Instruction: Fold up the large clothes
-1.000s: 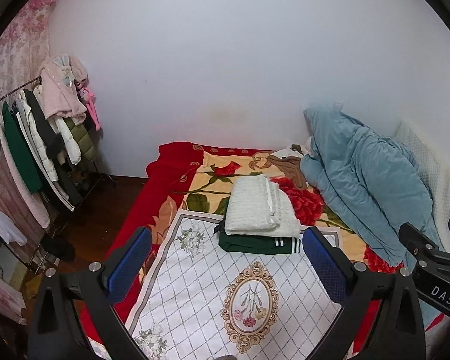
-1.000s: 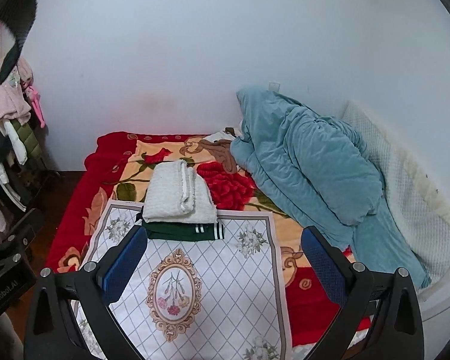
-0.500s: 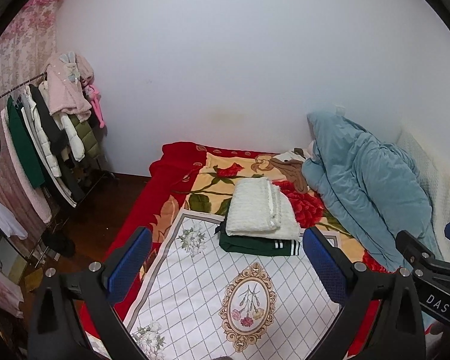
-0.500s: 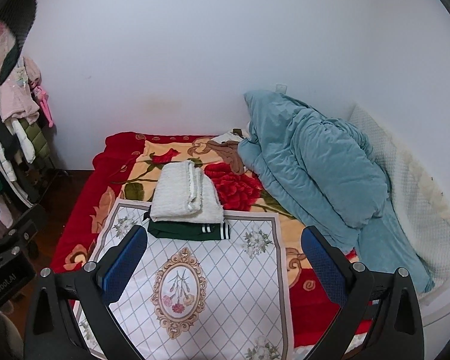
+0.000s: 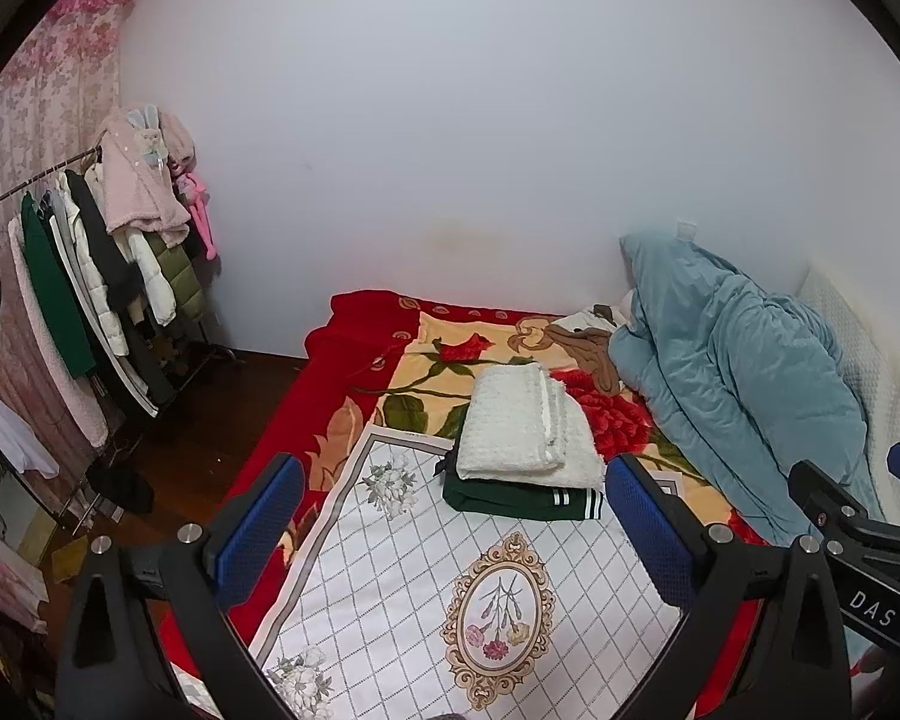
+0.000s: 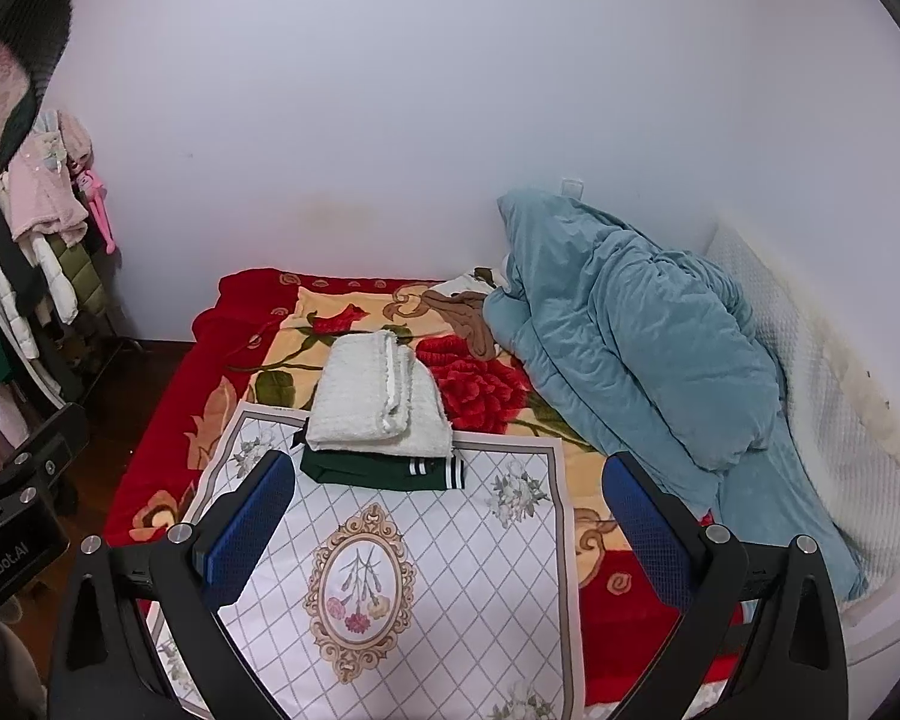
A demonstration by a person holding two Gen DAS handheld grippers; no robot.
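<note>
Both tools (image 5: 453,519) (image 6: 447,513) higher now, wide apart, w/o cloth.

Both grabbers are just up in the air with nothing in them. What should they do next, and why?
Probably reach for another garment to fold. The left gripper and right gripper both have open, empty jaws above the white patterned cloth. The white sweater already sits folded on the green garment, so that stack looks finished. Nothing unfolded lies on the cloth; clothes hang on the rack.
</note>
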